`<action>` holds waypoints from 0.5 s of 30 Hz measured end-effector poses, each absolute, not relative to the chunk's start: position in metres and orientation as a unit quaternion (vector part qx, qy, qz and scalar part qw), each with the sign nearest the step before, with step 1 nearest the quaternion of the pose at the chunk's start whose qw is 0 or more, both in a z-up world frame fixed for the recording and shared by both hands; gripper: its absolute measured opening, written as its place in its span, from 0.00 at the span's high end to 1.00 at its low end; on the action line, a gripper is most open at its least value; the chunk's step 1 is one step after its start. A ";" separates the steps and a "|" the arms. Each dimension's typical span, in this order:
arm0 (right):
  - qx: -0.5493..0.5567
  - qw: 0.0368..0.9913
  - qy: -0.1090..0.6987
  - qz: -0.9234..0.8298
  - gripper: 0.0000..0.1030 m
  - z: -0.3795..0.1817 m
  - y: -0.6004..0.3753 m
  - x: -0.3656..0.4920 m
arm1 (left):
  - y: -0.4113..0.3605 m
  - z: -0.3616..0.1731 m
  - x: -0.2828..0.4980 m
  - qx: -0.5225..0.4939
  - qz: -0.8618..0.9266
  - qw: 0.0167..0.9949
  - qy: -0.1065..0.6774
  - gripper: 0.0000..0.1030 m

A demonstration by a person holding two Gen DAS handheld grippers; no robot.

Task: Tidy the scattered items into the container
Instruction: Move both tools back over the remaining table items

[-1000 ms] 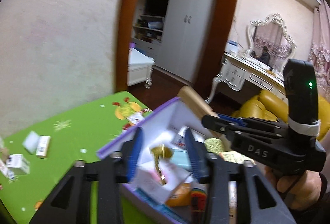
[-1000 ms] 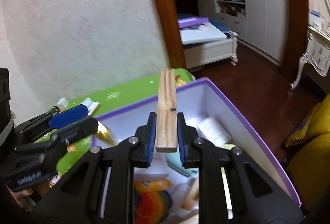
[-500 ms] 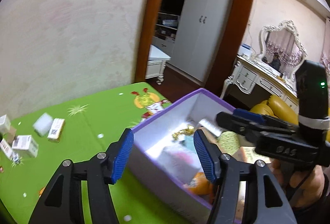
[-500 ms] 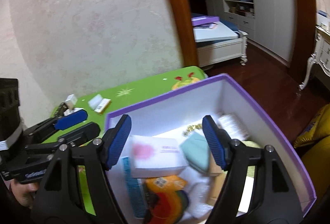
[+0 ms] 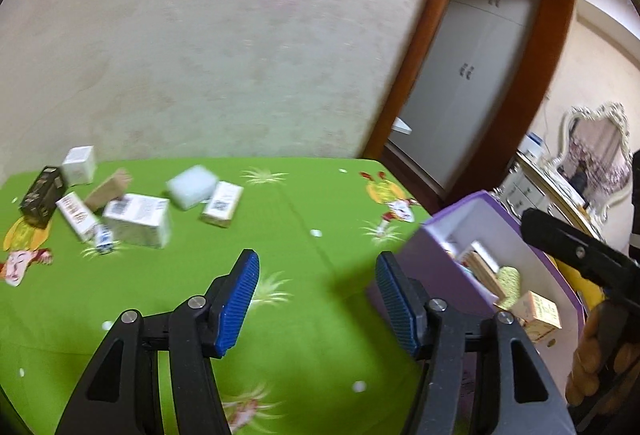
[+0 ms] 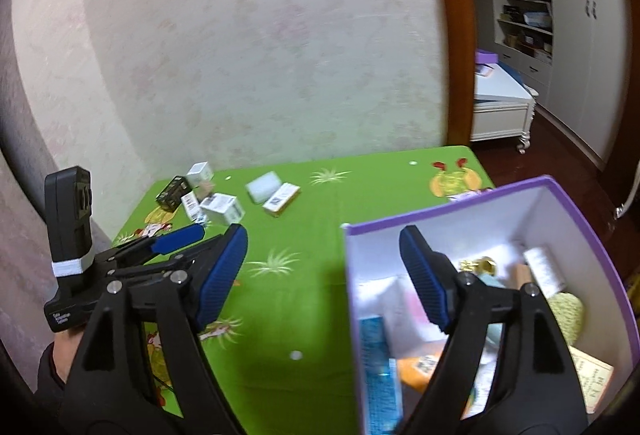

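Hovering with nothing between their blue ribbed pads, both tools are empty: the left gripper (image 5: 316, 299) stands half spread over bare green printed tablecloth (image 5: 304, 203), and the right gripper (image 6: 322, 275) has its jaws opening wide, one finger over the cloth and the other over the purple-rimmed white cardboard box (image 6: 448, 223). That box sits to the right of the left gripper and already holds a wooden block, cartons and a yellow-green pouch. The scattered items still to tidy lie well ahead and to the left of both grippers: a white carton with a barcode (image 5: 138, 221), a pale foam block (image 5: 192, 187) touching a small cream carton (image 5: 222, 203), a black box (image 5: 42, 197), a white cube carton (image 5: 79, 165) and a tan cardboard piece (image 5: 107, 189).

The risks, as I judge them, come from crowding. The cartons lean on one another, so jaws closing on one could nudge its neighbours toward the far edge. The left gripper's half spread looks narrow for the barcode carton; a skewed pinch could squeeze it out. The two tools sit close together, and reaching for the same cluster could make them collide or knock the light box.
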State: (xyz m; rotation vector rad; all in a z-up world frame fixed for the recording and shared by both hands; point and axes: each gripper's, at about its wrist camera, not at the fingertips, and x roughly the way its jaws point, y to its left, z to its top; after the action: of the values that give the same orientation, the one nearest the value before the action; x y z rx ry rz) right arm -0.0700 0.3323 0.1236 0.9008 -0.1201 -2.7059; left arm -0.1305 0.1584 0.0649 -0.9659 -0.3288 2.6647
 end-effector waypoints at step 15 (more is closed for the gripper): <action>0.353 0.192 -0.037 -0.915 0.18 0.065 0.230 -0.103 | 0.059 0.037 -0.163 -0.345 0.936 0.050 -0.044 0.41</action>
State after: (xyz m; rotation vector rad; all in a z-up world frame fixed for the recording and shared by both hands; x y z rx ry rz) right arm -0.1031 0.2295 0.0650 0.9913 -0.1038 -2.5683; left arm -0.1634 0.0591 0.0374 -1.0501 -0.1328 2.8514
